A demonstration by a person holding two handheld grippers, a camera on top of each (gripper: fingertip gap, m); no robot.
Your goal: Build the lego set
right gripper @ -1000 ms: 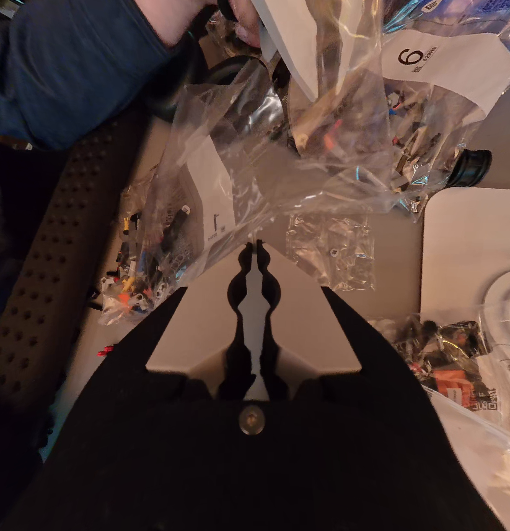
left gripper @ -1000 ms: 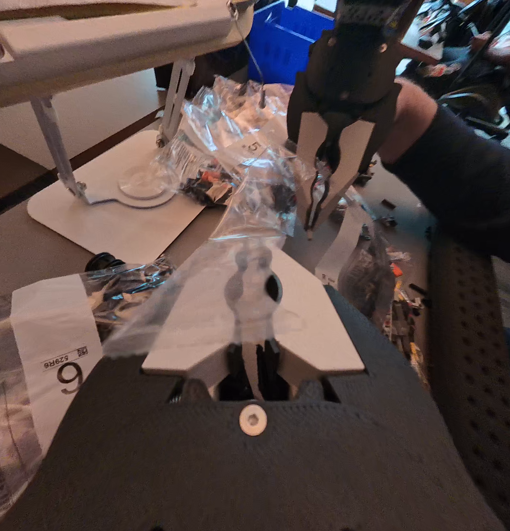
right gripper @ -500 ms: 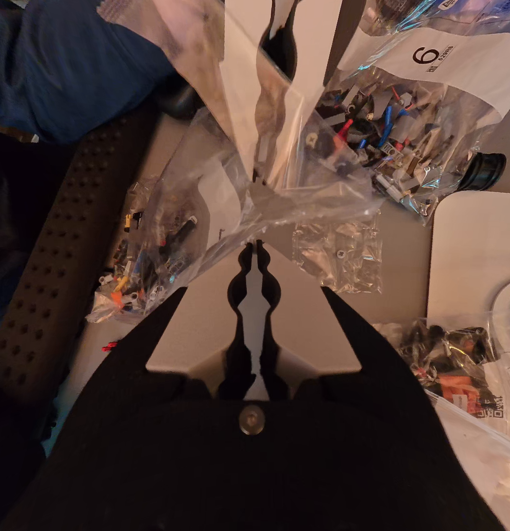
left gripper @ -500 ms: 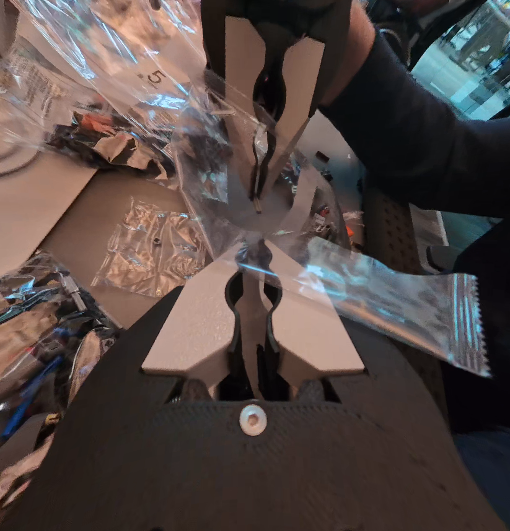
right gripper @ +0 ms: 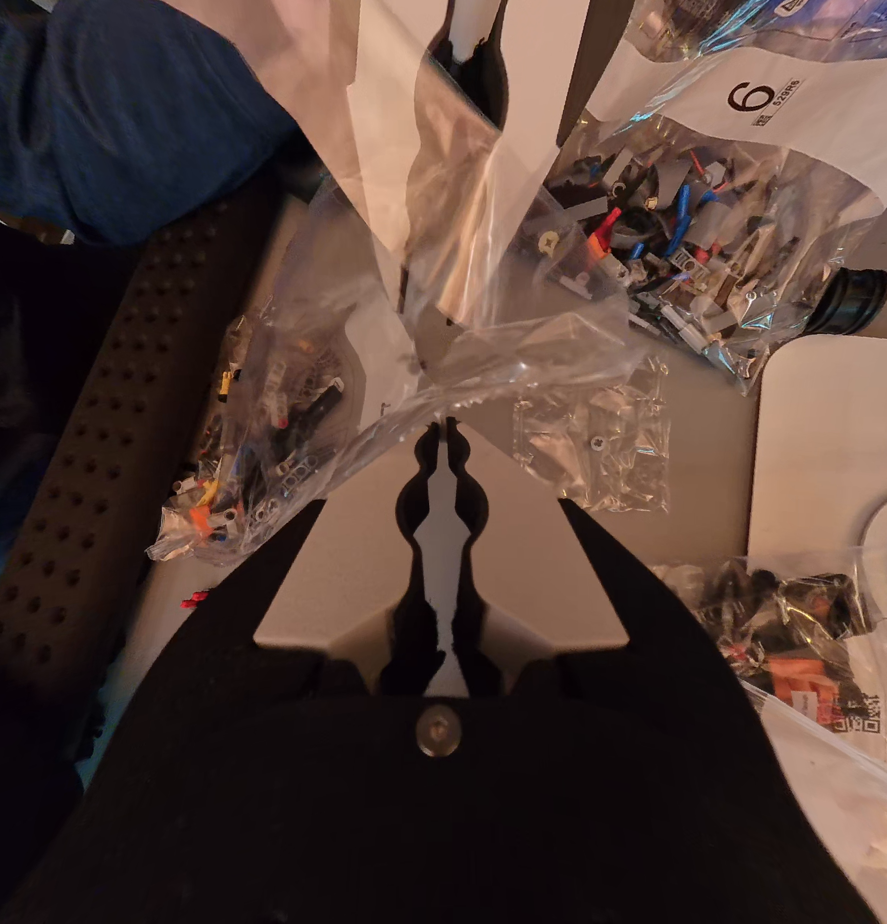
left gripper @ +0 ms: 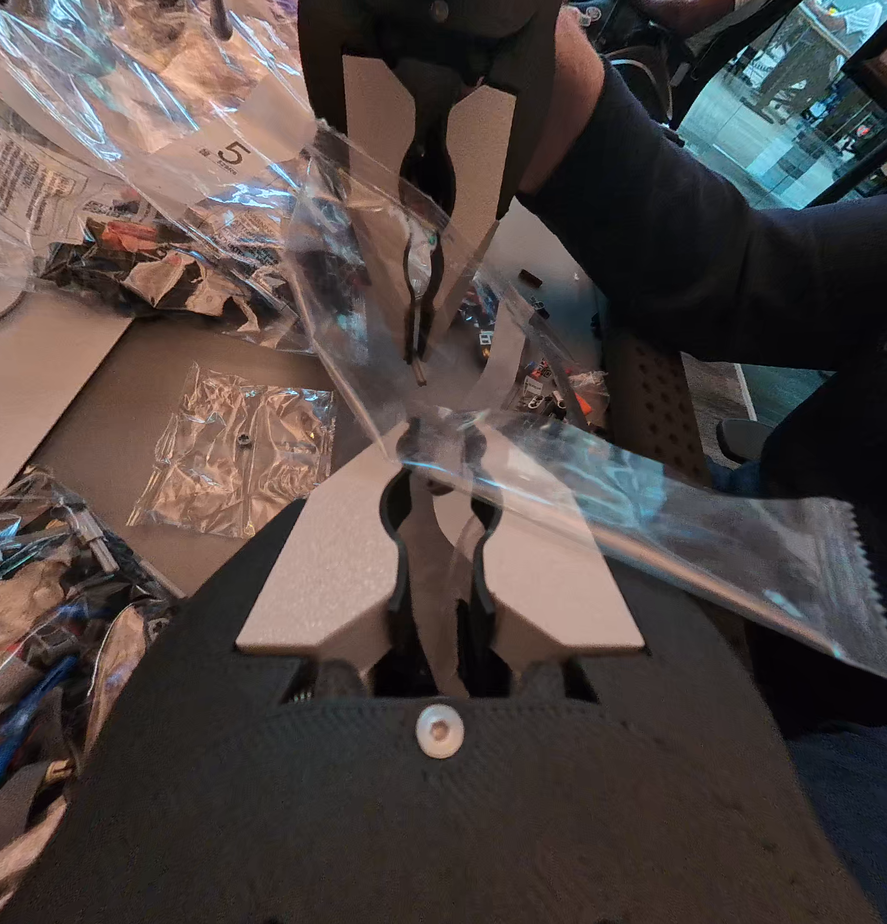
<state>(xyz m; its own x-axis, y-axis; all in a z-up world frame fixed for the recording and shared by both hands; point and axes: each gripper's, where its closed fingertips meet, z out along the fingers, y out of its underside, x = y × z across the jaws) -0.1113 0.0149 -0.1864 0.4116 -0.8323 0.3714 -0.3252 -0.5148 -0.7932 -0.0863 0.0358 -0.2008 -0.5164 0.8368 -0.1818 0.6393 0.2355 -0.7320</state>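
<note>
A clear plastic bag of small lego parts (right gripper: pixel 281 450) is held between both grippers above the grey table. My right gripper (right gripper: pixel 442 425) is shut on the bag's upper film. My left gripper (left gripper: pixel 439 430) is shut on the same bag, whose serrated top strip (left gripper: pixel 706 560) trails off to the right. Each gripper shows opposite the other, tips nearly meeting: the right gripper in the left wrist view (left gripper: pixel 419 360), the left gripper in the right wrist view (right gripper: pixel 421 320). The loose parts hang in the bag's low end (left gripper: pixel 546 395).
A parts bag marked with a number (right gripper: pixel 706 240) lies far right, beside a black tyre (right gripper: pixel 854 300). A small, nearly empty clear bag (right gripper: pixel 596 445) lies on the table. A white base plate (right gripper: pixel 831 450), a bag of black and orange parts (right gripper: pixel 791 640) and a black perforated mat (right gripper: pixel 81 450) border the area. The left gripper's tips are roughly 4 cm from the right gripper's.
My left gripper has tilted down and moved in close to the right gripper, keeping its hold on the bag. The film is now pulled between them. The right gripper has barely moved.
</note>
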